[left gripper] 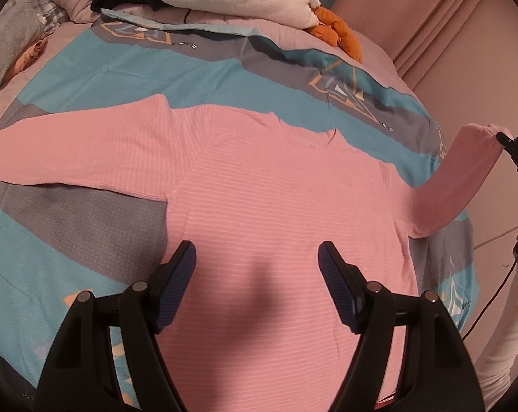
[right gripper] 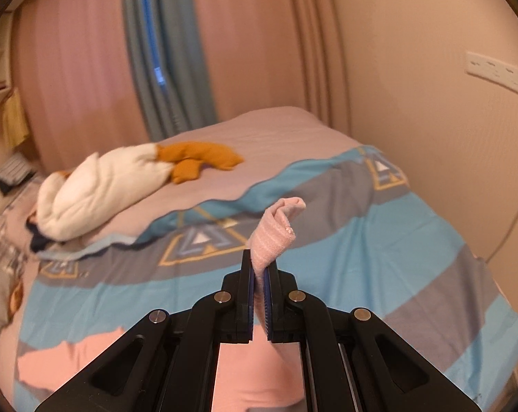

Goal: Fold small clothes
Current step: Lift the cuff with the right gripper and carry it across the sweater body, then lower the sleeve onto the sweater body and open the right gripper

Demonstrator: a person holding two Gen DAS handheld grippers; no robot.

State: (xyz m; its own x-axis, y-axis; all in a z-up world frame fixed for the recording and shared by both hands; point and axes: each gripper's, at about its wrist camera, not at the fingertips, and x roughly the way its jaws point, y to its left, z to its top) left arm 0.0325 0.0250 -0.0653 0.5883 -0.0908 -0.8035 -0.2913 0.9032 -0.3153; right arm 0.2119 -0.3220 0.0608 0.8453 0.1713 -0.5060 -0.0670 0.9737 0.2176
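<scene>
On the bed [left gripper: 87,79], over a blue and grey patterned sheet [left gripper: 204,72], a pink long-sleeved top [left gripper: 276,199] lies flat with its neckline toward the far side and its hem toward the left wrist camera. Its long axis for the coming fold runs from sleeve to sleeve, across the view. The right gripper [right gripper: 258,276] has its fingers closed tight on the cuff of the right sleeve [left gripper: 465,171], which it holds lifted off the sheet at the right edge of the bed; the cuff end [right gripper: 279,219] sticks up past the fingertips. The left gripper [left gripper: 257,261] hovers over the lower body of the top, fingers wide apart and holding nothing. I judge that the next move carries the lifted sleeve leftward, over the chest. The left sleeve [left gripper: 77,147] lies stretched out flat, well apart from both grippers.
</scene>
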